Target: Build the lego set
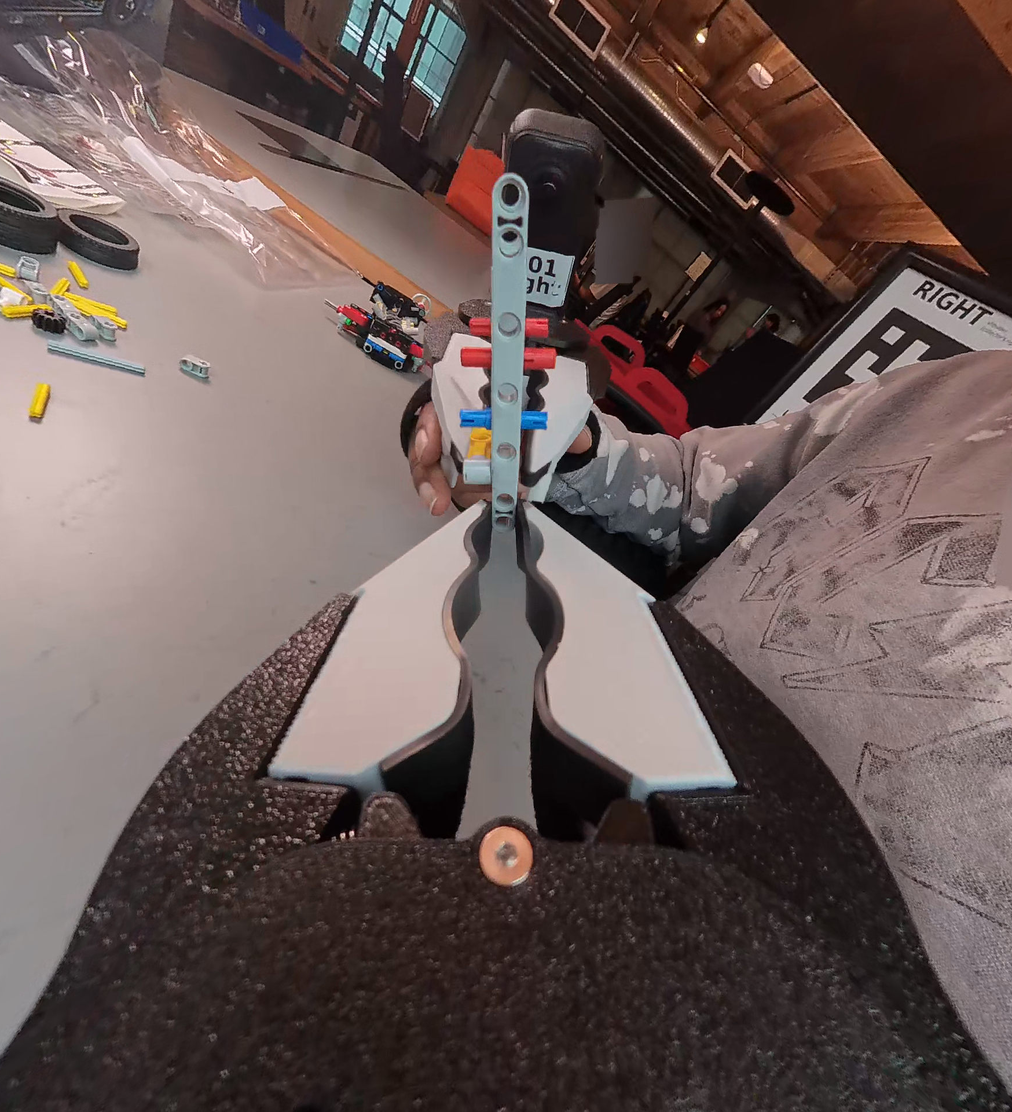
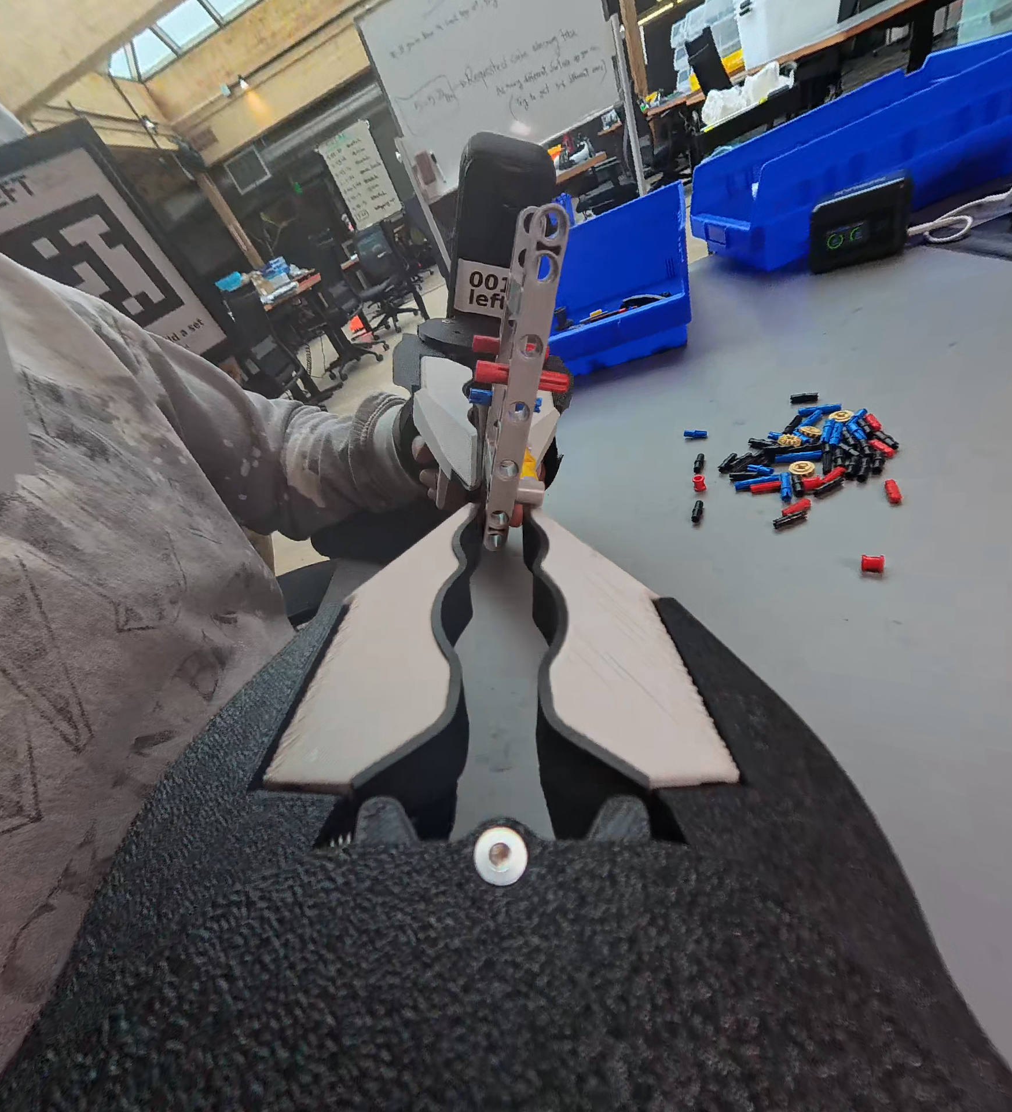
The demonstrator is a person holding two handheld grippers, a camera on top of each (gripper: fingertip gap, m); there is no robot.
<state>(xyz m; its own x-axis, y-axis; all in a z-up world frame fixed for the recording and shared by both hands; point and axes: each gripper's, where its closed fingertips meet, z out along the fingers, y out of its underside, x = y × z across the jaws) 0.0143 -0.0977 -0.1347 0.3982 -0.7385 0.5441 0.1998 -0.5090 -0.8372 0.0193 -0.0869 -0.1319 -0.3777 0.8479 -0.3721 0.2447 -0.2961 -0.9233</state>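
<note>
A grey lego beam [image 1: 506, 361], fitted with red pins [image 1: 508, 343] and a blue pin [image 1: 503, 419], is being held upright above the table [image 1: 161, 511] between the narrowly closed tips of the left gripper [image 1: 502, 522]; the right gripper [image 2: 500, 529] is being closed on it from the opposite side, loose pins [image 2: 816, 457] being left farther off

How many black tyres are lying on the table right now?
2: a large tyre at the table's far left and a smaller tyre touching its right side. More may lie out of frame.
</note>
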